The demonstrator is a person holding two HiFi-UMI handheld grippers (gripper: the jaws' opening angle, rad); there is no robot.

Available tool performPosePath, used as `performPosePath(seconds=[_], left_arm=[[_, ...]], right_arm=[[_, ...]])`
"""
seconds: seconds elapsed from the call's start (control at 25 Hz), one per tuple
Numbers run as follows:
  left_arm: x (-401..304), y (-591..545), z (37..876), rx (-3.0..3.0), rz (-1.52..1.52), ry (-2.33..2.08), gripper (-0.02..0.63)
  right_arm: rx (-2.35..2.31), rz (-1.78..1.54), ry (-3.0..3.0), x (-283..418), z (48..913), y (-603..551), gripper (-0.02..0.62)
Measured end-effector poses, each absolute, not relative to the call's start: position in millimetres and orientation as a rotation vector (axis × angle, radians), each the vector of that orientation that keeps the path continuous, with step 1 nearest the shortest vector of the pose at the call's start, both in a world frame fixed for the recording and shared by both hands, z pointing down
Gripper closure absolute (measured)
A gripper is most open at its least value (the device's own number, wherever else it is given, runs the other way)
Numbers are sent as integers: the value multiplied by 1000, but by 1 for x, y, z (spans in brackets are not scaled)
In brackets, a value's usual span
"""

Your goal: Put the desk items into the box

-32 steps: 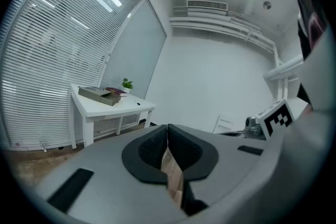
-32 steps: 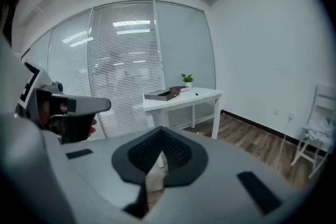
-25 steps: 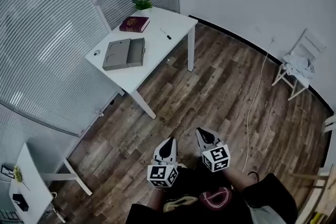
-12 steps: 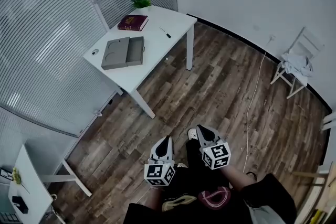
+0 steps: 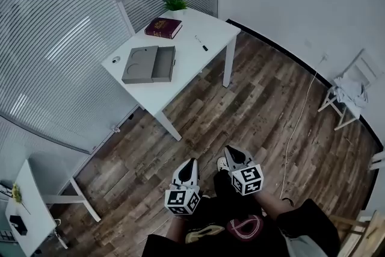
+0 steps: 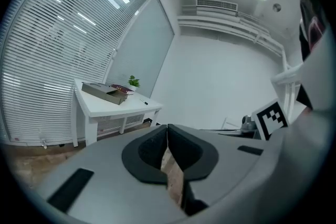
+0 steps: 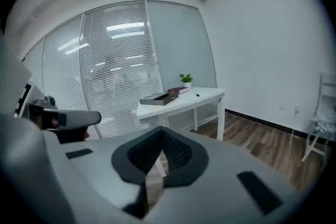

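A white desk (image 5: 180,72) stands far ahead by the blinds. On it lie an open grey box (image 5: 163,63) with its lid (image 5: 135,65) beside it, a dark red book (image 5: 163,27), a small potted plant (image 5: 175,3), a black pen (image 5: 203,45) and a small round item (image 5: 115,59). My left gripper (image 5: 191,162) and right gripper (image 5: 228,151) hang low over the wood floor, far from the desk, both shut and empty. The left gripper view shows its jaws (image 6: 167,128) closed, with the desk (image 6: 113,105) beyond. The right gripper (image 7: 160,131) also points at the desk (image 7: 184,99).
A white folding chair (image 5: 348,93) with cloth on it stands at the right wall. A thin cable (image 5: 296,123) runs across the floor. Another white table (image 5: 30,207) is at the lower left. The person's legs and shoes (image 5: 207,232) are below the grippers.
The head view has swung, so the desk now sits a little further right and lower in the picture. Both grippers stay shut, low in front of the person.
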State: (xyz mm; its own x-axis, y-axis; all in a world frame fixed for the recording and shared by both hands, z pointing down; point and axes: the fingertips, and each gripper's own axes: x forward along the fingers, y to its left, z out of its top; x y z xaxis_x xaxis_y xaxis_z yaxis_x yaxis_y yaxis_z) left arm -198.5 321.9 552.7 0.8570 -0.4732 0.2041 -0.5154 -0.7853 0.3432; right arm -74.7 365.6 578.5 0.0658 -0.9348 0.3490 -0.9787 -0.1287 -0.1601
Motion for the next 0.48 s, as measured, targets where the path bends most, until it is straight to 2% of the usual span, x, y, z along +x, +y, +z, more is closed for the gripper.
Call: performPosePath(seconds=[0.48], left_arm=[[-120,255,546,2629,120,-820,588]], right_arm=[[2116,513,-2065,-6,567,293,586]])
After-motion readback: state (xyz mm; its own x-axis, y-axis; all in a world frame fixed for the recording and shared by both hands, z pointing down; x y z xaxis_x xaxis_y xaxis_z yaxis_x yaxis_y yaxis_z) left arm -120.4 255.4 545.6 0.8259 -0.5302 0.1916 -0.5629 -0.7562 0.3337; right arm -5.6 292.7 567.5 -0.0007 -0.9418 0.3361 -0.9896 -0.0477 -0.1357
